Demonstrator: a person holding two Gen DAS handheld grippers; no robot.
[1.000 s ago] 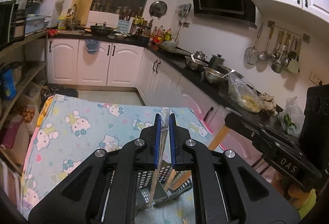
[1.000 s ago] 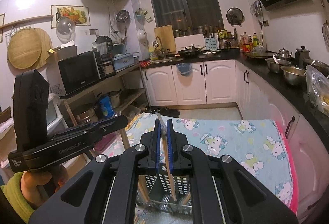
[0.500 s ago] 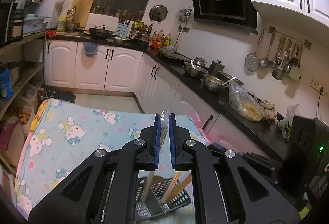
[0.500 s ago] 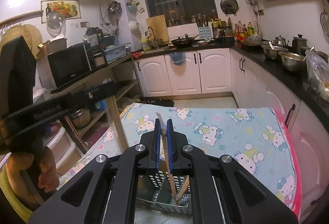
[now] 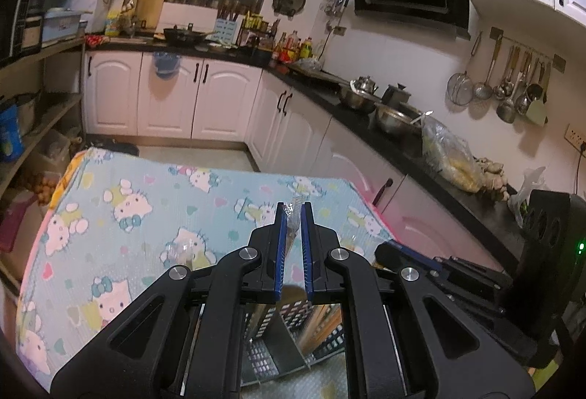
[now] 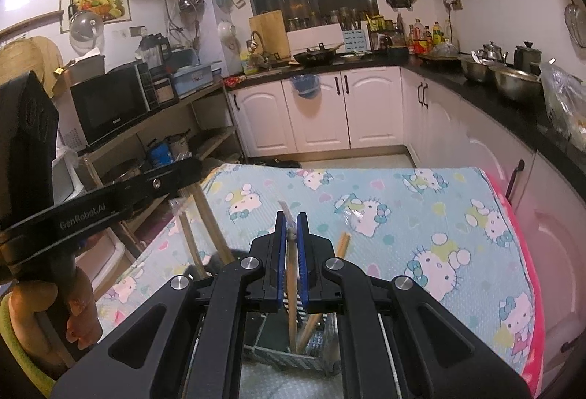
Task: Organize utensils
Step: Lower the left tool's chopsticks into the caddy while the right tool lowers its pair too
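**Me:** Blue pads on my left gripper (image 5: pixel 292 216) stand slightly apart with a clear-wrapped utensil (image 5: pixel 292 220) between them; I cannot tell whether the pads actually bite on the wrap or only flank it.

**Partner:** And where is it relative to the caddy?

**Me:** Straight above the grey perforated caddy (image 5: pixel 278 336), which shows through the gripper frame. The wrapped stick runs down toward the caddy's compartments, left of its dividing wall; its lower end is hidden by the gripper body.

**Partner:** Your right side?

**Me:** My right gripper (image 6: pixel 292 219) has its pads pressed onto a wooden chopstick (image 6: pixel 292 283), also wrapped at the top. It hangs nearly upright, its lower part down inside the caddy (image 6: pixel 322 336), next to another wooden stick (image 6: pixel 342 244) leaning right out of the same compartment.

**Partner:** Room to move?

**Me:** Beyond the caddy the Hello Kitty tablecloth (image 5: pixel 146 201) lies open all the way to the table's far edge. A small crumpled clear wrapper (image 6: pixel 353 214) sits on the cloth beyond the caddy. Left of the caddy it is tight: my left gripper's black body crosses there, and two wooden sticks (image 6: pixel 210 227) rise steeply beside it. The caddy sits near the table's near edge; the pink border (image 6: pixel 520 234) marks the right edge, well apart from it.
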